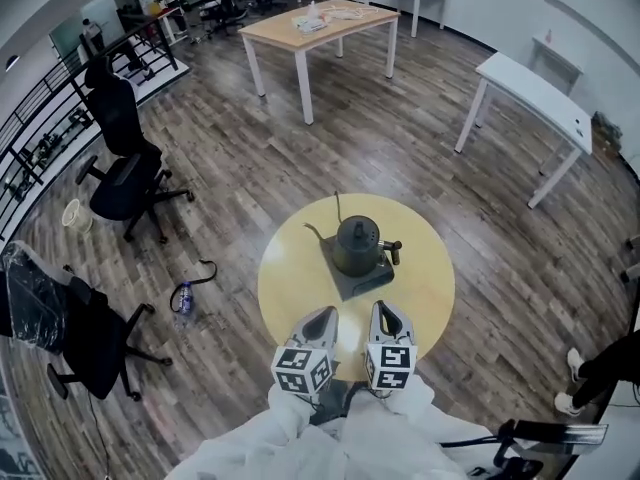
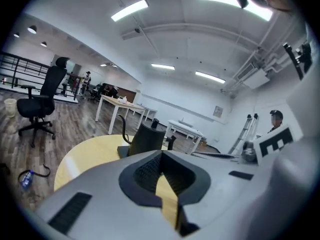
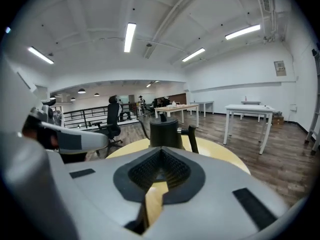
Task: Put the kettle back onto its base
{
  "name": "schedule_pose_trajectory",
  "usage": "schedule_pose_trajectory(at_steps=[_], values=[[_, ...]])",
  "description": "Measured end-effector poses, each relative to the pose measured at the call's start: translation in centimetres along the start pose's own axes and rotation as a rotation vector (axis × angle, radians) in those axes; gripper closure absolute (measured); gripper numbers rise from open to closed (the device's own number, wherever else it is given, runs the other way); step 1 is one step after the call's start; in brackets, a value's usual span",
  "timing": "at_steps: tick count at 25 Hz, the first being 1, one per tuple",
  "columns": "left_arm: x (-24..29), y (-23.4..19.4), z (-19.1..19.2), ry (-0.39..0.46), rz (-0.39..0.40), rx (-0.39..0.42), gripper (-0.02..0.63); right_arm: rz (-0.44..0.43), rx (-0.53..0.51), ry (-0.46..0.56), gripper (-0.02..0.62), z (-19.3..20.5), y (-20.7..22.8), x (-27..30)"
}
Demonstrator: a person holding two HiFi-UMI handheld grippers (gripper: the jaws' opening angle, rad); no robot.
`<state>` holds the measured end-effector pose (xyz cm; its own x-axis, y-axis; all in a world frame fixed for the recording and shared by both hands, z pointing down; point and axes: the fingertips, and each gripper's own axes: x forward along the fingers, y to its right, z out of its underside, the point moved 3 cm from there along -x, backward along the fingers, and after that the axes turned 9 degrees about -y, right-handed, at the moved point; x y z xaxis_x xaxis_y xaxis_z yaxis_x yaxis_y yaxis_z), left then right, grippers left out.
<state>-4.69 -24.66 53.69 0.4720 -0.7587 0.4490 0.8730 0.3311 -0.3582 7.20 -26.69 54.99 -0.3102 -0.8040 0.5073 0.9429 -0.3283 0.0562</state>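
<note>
A dark kettle (image 1: 357, 246) with a thin curved spout stands upright on its grey square base (image 1: 362, 282), in the middle of the round yellow table (image 1: 290, 290). My left gripper (image 1: 323, 314) and right gripper (image 1: 384, 308) hover side by side over the table's near edge, well short of the kettle and pointing toward it. Both are shut with nothing between their jaws. The left gripper view shows the kettle (image 2: 145, 140) beyond the shut left gripper (image 2: 161, 155). In the right gripper view the kettle (image 3: 165, 132) and its handle rise just past the right gripper (image 3: 160, 152).
Two black office chairs (image 1: 125, 163) (image 1: 65, 330) stand on the wooden floor to the left, with a bottle (image 1: 185, 298) lying near the table. A wooden table (image 1: 320, 23) and a white table (image 1: 535, 93) stand farther back. A person's shoes (image 1: 572, 380) show at the right.
</note>
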Motion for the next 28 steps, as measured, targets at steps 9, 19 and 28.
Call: schedule_pose_trajectory(at_steps=[9, 19, 28], values=[[-2.2, 2.6, 1.7, -0.024, 0.006, 0.058, 0.604, -0.049, -0.004, -0.003, 0.583, 0.5, -1.1, -2.8], [-4.0, 3.9, 1.3, 0.012, 0.006, 0.064, 0.604, -0.030, -0.006, -0.008, 0.583, 1.0, -1.2, -5.2], [-9.6, 4.7, 2.4, 0.054, 0.049, 0.076, 0.604, 0.017, -0.006, 0.022, 0.583, 2.4, -5.5, -10.1]])
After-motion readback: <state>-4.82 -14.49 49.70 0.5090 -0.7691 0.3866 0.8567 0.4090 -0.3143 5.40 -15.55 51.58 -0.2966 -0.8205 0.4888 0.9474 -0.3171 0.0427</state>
